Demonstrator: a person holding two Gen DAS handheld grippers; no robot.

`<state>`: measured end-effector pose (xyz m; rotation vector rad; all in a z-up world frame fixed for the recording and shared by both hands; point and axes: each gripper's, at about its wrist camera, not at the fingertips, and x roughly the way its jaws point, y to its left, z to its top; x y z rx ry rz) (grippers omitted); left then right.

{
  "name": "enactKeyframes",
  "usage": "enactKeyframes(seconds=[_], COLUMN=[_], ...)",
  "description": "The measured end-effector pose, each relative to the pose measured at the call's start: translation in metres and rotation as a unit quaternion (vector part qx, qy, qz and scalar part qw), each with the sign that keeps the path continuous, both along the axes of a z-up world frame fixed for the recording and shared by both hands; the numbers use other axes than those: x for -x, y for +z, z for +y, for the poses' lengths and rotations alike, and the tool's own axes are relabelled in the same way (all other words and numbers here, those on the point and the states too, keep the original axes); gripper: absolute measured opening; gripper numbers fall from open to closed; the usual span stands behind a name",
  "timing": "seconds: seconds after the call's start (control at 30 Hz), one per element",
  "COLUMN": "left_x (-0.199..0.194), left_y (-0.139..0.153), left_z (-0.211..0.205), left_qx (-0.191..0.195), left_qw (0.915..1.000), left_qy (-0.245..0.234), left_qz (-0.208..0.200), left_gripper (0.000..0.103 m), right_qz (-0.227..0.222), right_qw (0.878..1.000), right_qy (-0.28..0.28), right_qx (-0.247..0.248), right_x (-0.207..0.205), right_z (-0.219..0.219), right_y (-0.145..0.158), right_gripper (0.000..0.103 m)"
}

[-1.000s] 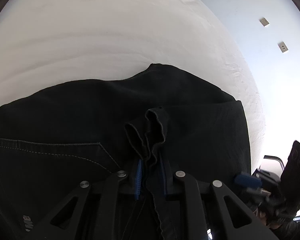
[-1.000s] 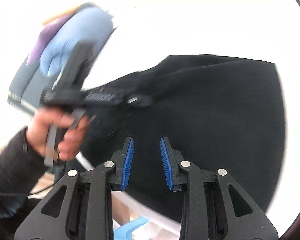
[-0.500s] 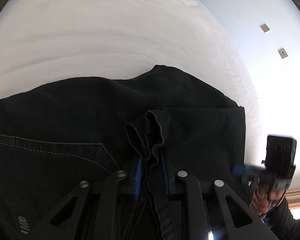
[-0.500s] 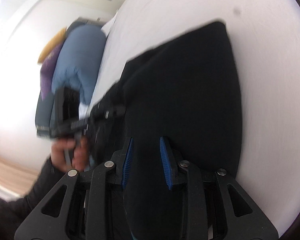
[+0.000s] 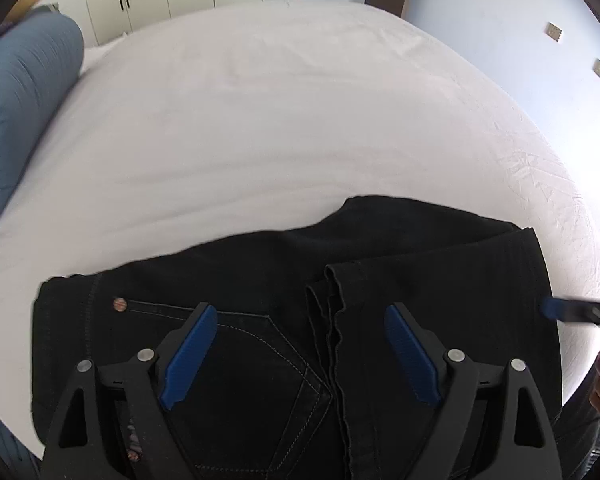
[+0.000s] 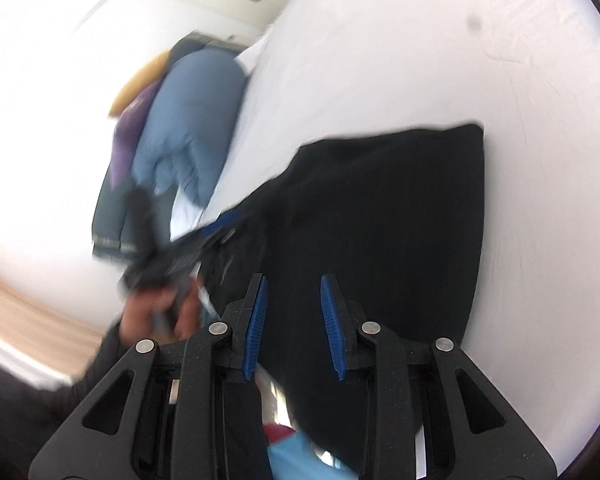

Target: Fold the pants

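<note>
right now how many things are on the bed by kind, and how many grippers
pants: 1, black, folded on the white bed
blue duvet: 1, rolled at the bed's edge
grippers: 2, left gripper with its jaws just opened and wide above the pants, right gripper gripping nothing
total: 4

Black jeans (image 5: 399, 248), folded w/ hems over back pocket, flat at white bed's near edge.

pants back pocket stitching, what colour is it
Light grey stitching on black pants, clearest in the left wrist view.
</note>
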<state>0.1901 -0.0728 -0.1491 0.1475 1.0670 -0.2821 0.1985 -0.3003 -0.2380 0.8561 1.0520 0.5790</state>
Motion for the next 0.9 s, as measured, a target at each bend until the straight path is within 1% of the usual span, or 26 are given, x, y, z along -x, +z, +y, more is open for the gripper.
enactKeyframes(seconds=[0.03,0.07,0.1,0.13,0.17,0.2,0.23,0.3,0.4,0.47,0.5,0.53,0.63,0.7,0.73,0.77,0.8,0.83,0.9], left_x=[0.003,0.007,0.009,0.011,0.014,0.015,0.016,0.016,0.015,0.019,0.020,0.021,0.026,0.029,0.031,0.035,0.039,0.043,0.056], left_y=[0.003,0.004,0.004,0.004,0.004,0.004,0.003,0.003,0.003,0.004,0.005,0.006,0.007,0.008,0.009,0.011,0.013,0.015,0.020], left_z=[-0.003,-0.008,-0.011,-0.011,-0.015,-0.014,-0.014,-0.018,-0.017,-0.023,-0.023,-0.022,-0.018,-0.010,-0.004,0.005,0.013,0.024,0.053], left_qx=[-0.013,-0.024,-0.032,-0.037,-0.040,-0.038,-0.035,-0.032,-0.031,-0.029,-0.030,-0.030,-0.022,-0.012,-0.001,0.014,0.027,0.041,0.075], left_qw=[0.9999,0.9996,0.9994,0.9991,0.9990,0.9990,0.9992,0.9993,0.9994,0.9995,0.9995,0.9994,0.9996,0.9997,0.9996,0.9990,0.9981,0.9966,0.9914], left_qy=[-0.001,-0.003,-0.007,-0.010,-0.011,-0.013,-0.014,-0.015,-0.011,-0.009,-0.007,-0.005,0.005,0.017,0.026,0.039,0.052,0.067,0.102], left_qz=[-0.008,-0.012,-0.015,-0.018,-0.019,-0.017,-0.013,-0.009,-0.010,-0.010,-0.012,-0.014,-0.015,-0.015,-0.015,-0.016,-0.018,-0.022,-0.033], left_gripper=[0.088,0.088,0.088,0.088,0.088,0.088,0.088,0.088,0.088,0.088,0.088,0.088,0.088,0.088,0.088,0.090,0.094,0.094,0.094], right_qz=[0.021,0.048,0.069,0.067,0.067,0.067,0.059,0.041,0.032,0.051,0.051,0.038,0.048,0.032,0.023,0.022,0.026,0.021,0.001], right_qw=[1.000,0.999,0.997,0.997,0.996,0.996,0.996,0.998,0.998,0.998,0.998,0.998,0.998,0.999,0.999,0.999,0.999,0.998,0.995], right_qy=[-0.007,-0.013,-0.021,-0.036,-0.047,-0.053,-0.056,-0.050,-0.044,-0.047,-0.043,-0.043,-0.036,-0.020,-0.008,0.002,0.011,0.016,0.014], right_qx=[0.003,0.014,0.010,-0.009,-0.024,-0.029,-0.022,-0.001,-0.023,-0.009,-0.003,0.010,0.035,0.036,0.035,0.039,0.047,0.061,0.098], right_x=[-0.011,-0.021,-0.029,-0.031,-0.032,-0.031,-0.028,-0.022,-0.015,-0.007,-0.002,0.003,0.018,0.031,0.037,0.041,0.046,0.051,0.058], right_z=[-0.001,-0.005,-0.007,-0.015,-0.019,-0.021,-0.021,-0.017,-0.009,0.002,0.008,0.011,0.020,0.033,0.043,0.051,0.060,0.068,0.077], right_y=[-0.009,-0.024,-0.039,-0.044,-0.046,-0.045,-0.039,-0.026,-0.018,-0.030,-0.033,-0.029,-0.014,-0.003,0.003,0.003,0.000,-0.002,0.003], right_gripper=[0.027,0.022,0.016,0.010,0.010,0.011,0.015,0.016,0.016,0.016,0.016,0.016,0.017,0.020,0.028,0.048,0.059,0.060,0.060])
